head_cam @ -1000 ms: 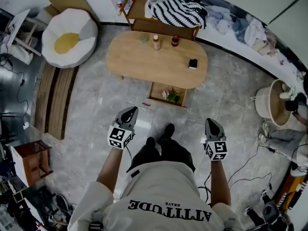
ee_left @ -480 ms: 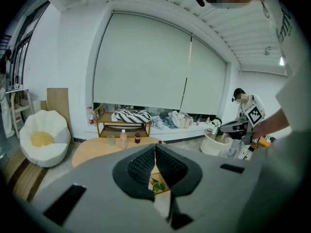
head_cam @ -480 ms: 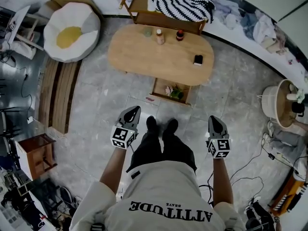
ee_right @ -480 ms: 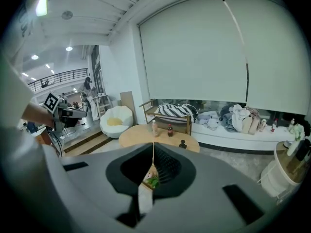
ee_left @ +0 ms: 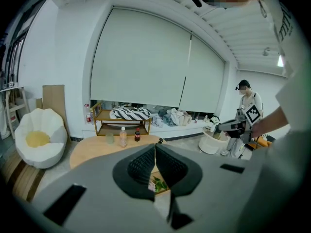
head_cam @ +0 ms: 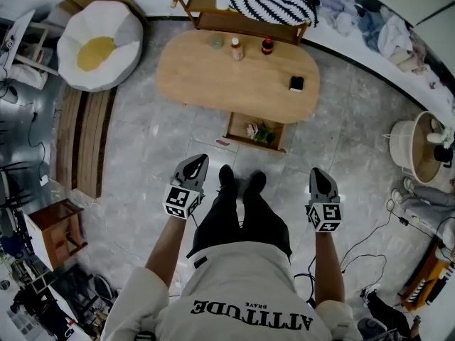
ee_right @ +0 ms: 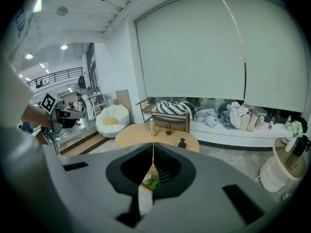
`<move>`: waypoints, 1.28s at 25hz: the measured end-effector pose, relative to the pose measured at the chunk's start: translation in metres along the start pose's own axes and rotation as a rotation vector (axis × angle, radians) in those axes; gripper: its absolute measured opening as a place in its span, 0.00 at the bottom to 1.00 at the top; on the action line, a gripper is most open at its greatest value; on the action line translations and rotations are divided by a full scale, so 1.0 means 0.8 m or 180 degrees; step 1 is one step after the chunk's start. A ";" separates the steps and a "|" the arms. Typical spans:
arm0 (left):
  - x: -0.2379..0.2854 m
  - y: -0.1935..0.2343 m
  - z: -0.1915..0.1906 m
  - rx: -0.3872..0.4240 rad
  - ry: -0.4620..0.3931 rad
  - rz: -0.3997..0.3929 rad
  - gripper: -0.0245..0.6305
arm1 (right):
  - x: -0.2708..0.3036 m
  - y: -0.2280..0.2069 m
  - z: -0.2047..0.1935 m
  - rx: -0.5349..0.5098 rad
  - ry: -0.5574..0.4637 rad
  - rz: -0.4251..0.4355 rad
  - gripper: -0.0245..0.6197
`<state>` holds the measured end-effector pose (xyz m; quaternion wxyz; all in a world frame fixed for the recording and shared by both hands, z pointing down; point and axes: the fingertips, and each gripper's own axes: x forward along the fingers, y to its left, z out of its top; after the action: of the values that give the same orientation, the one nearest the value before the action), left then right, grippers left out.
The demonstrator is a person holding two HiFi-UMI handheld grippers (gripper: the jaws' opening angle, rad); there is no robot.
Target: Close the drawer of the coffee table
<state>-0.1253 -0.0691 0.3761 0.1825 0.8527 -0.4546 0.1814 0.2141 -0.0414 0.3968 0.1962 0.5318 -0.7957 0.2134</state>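
The oval wooden coffee table (head_cam: 213, 84) stands ahead of me on the tiled floor. Its drawer (head_cam: 236, 129) is pulled out toward me, with green plants and flowers inside. My left gripper (head_cam: 194, 163) and right gripper (head_cam: 320, 175) hover above the floor on either side of my feet, well short of the drawer. Both are shut and hold nothing. In the left gripper view the shut jaws (ee_left: 155, 147) point at the table (ee_left: 92, 152). In the right gripper view the jaws (ee_right: 153, 147) also point at the table (ee_right: 133, 135), and the drawer's greenery (ee_right: 153, 182) shows below the tips.
A cup (head_cam: 216, 41), two bottles (head_cam: 235, 48) and a small black object (head_cam: 296, 84) stand on the table. Behind it is a wooden shelf (head_cam: 242, 23) with a striped blanket. A white seat (head_cam: 96, 45) is at left, a round basket (head_cam: 409, 151) at right, cables (head_cam: 370, 240) lie on the floor.
I have stepped a little closer to the table. Both grippers have sunk slightly and stayed shut. The drawer has not moved.
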 end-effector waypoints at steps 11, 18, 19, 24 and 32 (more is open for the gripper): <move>0.038 0.039 -0.041 -0.0007 0.0166 -0.0164 0.07 | 0.048 0.008 -0.031 0.0238 0.0092 -0.0192 0.07; 0.063 0.059 -0.082 -0.0061 0.0267 -0.0196 0.07 | 0.073 0.019 -0.073 0.0276 0.0275 -0.0192 0.07; 0.066 0.062 -0.088 -0.0067 0.0275 -0.0188 0.07 | 0.077 0.021 -0.079 0.0266 0.0307 -0.0181 0.07; 0.087 0.072 -0.125 -0.0081 0.0322 -0.0191 0.07 | 0.099 0.023 -0.112 0.0227 0.0437 -0.0140 0.07; 0.122 0.078 -0.181 -0.0126 0.0402 -0.0228 0.07 | 0.138 0.018 -0.163 0.0219 0.0598 -0.0085 0.07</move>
<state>-0.1481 -0.1018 0.5569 0.2340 0.8516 -0.4148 0.2192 0.1718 -0.0493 0.5630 0.2544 0.5264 -0.7589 0.2869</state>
